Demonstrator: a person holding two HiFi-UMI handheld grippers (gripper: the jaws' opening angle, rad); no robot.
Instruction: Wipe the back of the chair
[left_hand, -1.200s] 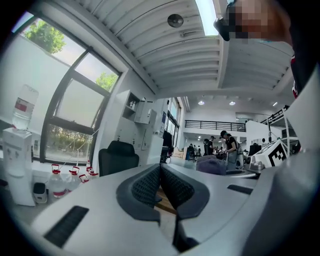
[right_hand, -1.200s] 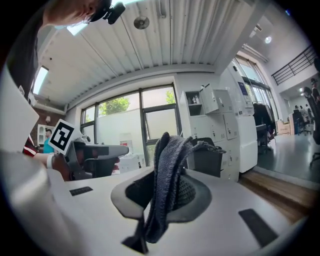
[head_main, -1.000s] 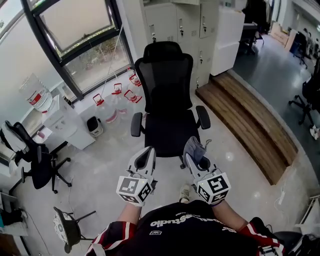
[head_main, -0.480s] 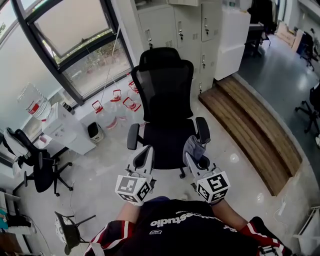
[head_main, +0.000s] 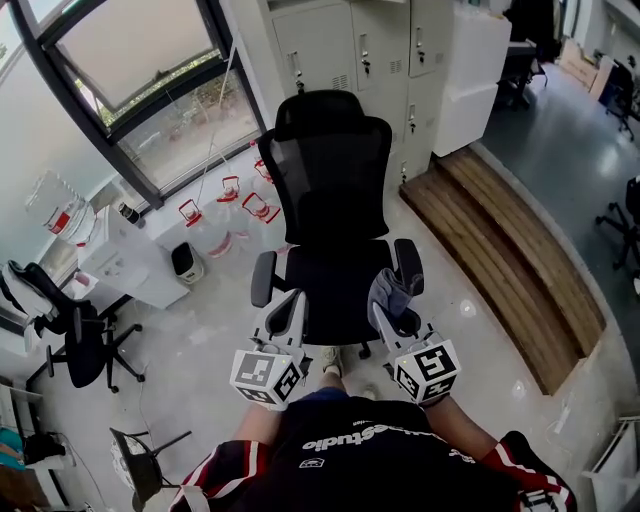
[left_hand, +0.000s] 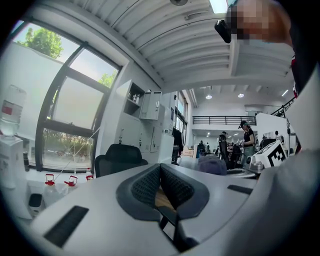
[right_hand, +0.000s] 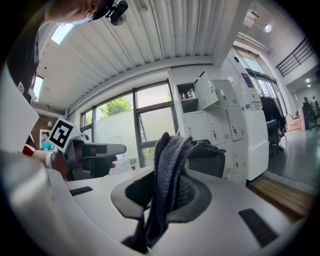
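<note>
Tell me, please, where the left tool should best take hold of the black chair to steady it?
Grip the armrest nearest the left tool, coming down from above across its width. The chair faces the person, so that narrow pad juts toward the tool; the seat and back are too broad. Open its shut jaws first.

Clear water jugs w/ red handles (head_main: 222, 218) stand on pale floor (head_main: 200, 335) under black-framed window (head_main: 140, 45), beside white water dispenser (head_main: 125, 262). Grey metal lockers (head_main: 345, 45) at back; brown wooden plank step (head_main: 500, 250) at right.
</note>
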